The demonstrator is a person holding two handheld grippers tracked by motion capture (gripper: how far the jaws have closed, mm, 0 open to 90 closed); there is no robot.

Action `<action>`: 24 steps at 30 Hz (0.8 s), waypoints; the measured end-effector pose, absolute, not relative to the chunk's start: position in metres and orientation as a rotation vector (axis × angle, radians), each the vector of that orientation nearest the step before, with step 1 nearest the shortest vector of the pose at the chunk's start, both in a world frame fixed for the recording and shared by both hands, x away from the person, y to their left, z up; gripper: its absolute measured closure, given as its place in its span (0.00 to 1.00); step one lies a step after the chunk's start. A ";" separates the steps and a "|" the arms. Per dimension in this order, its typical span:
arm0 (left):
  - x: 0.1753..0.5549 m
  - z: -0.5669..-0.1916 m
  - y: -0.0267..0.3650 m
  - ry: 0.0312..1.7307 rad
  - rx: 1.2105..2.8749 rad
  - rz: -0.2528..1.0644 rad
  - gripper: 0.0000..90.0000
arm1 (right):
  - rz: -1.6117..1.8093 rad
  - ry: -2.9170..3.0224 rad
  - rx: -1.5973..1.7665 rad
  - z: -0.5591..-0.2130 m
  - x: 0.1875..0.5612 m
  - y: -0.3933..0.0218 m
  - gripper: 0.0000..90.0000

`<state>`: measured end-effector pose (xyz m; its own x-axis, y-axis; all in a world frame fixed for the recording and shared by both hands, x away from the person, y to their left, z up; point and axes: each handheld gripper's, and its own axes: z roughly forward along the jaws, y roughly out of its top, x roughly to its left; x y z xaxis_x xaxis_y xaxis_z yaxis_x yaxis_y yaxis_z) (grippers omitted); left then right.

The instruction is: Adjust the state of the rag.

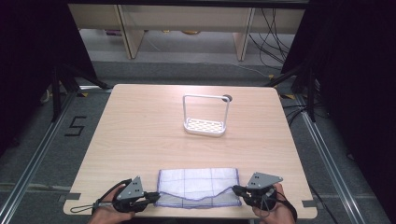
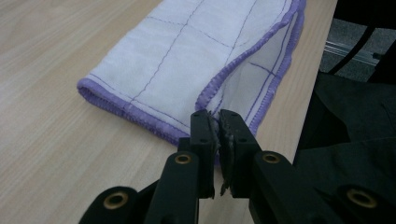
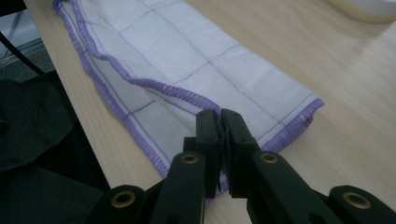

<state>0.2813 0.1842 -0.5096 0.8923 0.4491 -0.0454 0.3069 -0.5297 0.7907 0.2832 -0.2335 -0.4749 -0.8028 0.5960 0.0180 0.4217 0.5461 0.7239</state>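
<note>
Wooden table [image 1: 140, 126] holds folded purple-edged cloth [image 1: 198, 186]; left tongs [image 1: 154, 198] and right tongs [image 1: 235, 190] both clamped on cloth's near corners.

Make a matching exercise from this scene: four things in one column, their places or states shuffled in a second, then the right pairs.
1. cloth
2. white rack
3. left tool
4. right tool

A. stands upright mid-table
B. shut on the cloth's left end
C. lies folded at the near table edge
D. shut on the cloth's right end

Pairs: 1-C, 2-A, 3-B, 4-D
</note>
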 end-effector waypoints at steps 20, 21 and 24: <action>0.324 -0.480 0.202 0.761 2.044 0.239 0.50 | 1.029 2.461 1.164 -0.472 0.284 -0.237 0.47; 0.328 -0.482 0.198 0.783 2.037 0.229 0.47 | 1.005 2.467 1.140 -0.474 0.284 -0.235 0.46; 0.345 -0.490 0.189 0.815 2.052 0.223 0.45 | 0.954 2.505 1.129 -0.478 0.282 -0.229 0.46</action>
